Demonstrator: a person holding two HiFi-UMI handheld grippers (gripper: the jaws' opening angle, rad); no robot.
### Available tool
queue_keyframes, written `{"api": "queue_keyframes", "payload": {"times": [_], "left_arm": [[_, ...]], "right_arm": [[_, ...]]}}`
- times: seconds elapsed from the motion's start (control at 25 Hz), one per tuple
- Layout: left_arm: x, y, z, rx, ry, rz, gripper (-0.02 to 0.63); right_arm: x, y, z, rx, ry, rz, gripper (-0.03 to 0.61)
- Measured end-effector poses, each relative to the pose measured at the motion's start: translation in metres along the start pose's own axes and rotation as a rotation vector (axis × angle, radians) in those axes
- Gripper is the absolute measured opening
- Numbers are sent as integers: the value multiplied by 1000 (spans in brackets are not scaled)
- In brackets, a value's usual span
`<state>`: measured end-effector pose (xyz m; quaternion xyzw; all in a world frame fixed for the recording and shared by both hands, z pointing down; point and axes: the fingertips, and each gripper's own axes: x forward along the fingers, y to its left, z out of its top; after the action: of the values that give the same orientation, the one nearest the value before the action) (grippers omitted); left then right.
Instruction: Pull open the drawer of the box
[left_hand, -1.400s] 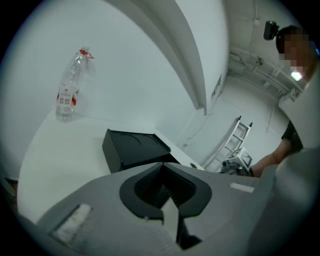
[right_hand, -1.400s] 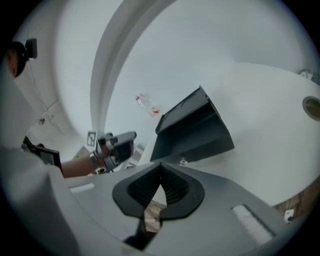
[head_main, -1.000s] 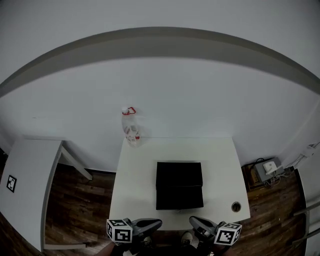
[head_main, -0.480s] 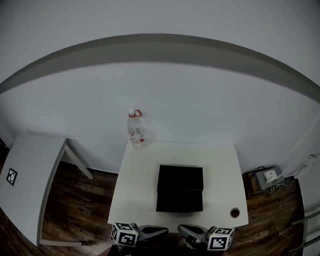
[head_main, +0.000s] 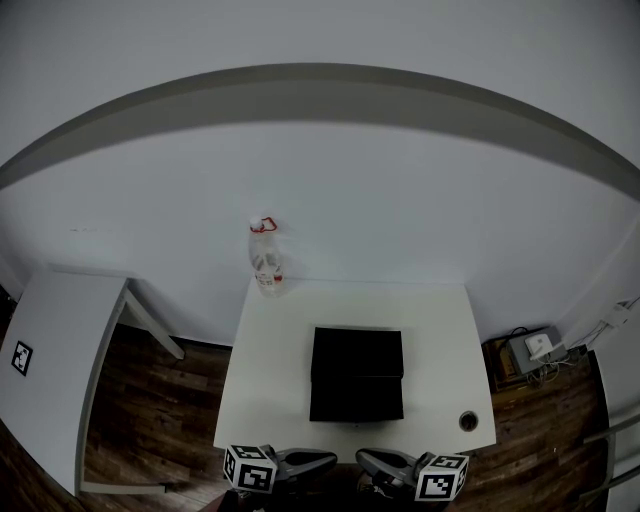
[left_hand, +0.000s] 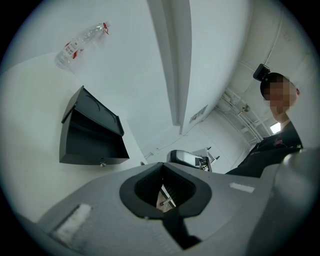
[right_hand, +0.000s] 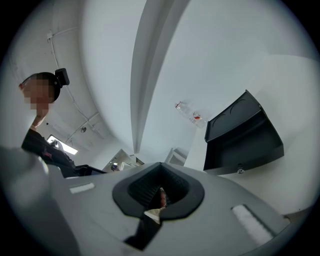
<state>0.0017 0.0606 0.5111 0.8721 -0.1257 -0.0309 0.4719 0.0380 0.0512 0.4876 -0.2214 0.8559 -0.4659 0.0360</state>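
White wall (head_main: 380, 200) and a white tabletop (head_main: 270, 400) are being taken in by the head view. The black box (head_main: 357, 355) is being carried at the middle of that tabletop. Its drawer (head_main: 357, 400) is being faced toward the near edge, looking flush and shut, and a small knob (left_hand: 102, 163) is being shown low on its front.

The left hand-held gripper (head_main: 325, 461) and the right hand-held gripper (head_main: 365, 463) are being held just off the near edge, apart from the box. Both pairs of jaws are being kept pressed together, with nothing between them.

A clear bottle (head_main: 265, 258) is being stood at the far left corner, against the wall, well apart from the box. A round hole (head_main: 468, 421) is being shown at the near right corner. To the left, a white side table (head_main: 50, 350) is being seen over dark wood floor (head_main: 160, 420).
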Motion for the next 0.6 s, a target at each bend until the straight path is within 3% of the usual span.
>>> {"api": "queue_keyframes", "payload": {"times": [0.6], "left_arm": [[-2,-4,-2,-8,-2,1,5]], "right_arm": [[3,4,-4,-9,9,12,5]]}}
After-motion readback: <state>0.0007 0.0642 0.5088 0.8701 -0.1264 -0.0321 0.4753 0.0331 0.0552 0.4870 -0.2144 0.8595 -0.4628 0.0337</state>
